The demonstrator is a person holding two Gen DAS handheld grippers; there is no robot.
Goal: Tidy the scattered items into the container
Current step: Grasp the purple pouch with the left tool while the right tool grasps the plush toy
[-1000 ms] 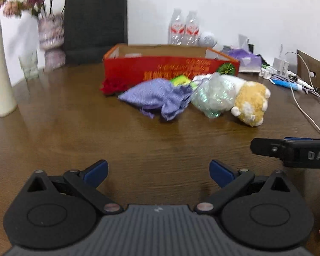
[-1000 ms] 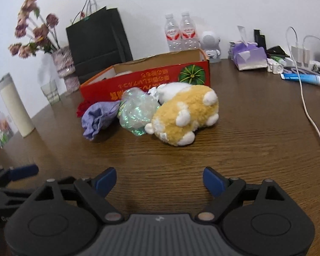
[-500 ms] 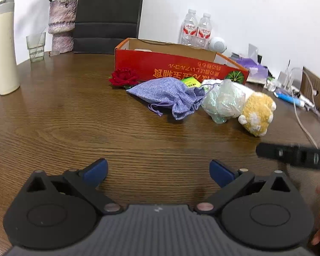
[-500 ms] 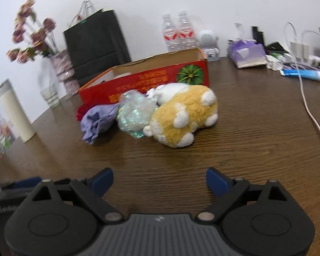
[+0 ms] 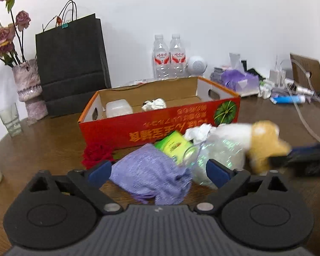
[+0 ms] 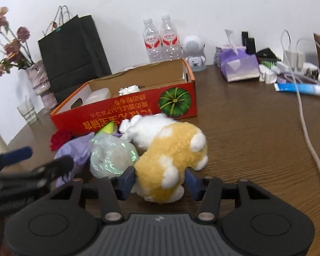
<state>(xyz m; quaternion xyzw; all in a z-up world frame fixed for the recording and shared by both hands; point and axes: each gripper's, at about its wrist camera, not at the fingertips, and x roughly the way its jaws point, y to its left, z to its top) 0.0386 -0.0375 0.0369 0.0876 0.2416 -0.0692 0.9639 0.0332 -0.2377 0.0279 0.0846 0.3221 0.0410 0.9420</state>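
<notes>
A fluffy yellow-and-white plush [image 6: 168,160] sits between the right gripper's [image 6: 157,180] closing jaws, whose blue pads touch its sides. The left gripper [image 5: 157,170] is wide, closing slightly, its jaws flanking a crinkled purple cloth pouch [image 5: 151,172] without pressing. Beyond both, the red cardboard box [image 5: 160,125] holds a translucent plastic tub [image 5: 118,107] and crumpled white paper [image 5: 154,104].

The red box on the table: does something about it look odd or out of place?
Yes. The red box stands upside down by its print: the characters on its front are inverted. It is open on top and holds a crumpled paper and a plastic container.
</notes>
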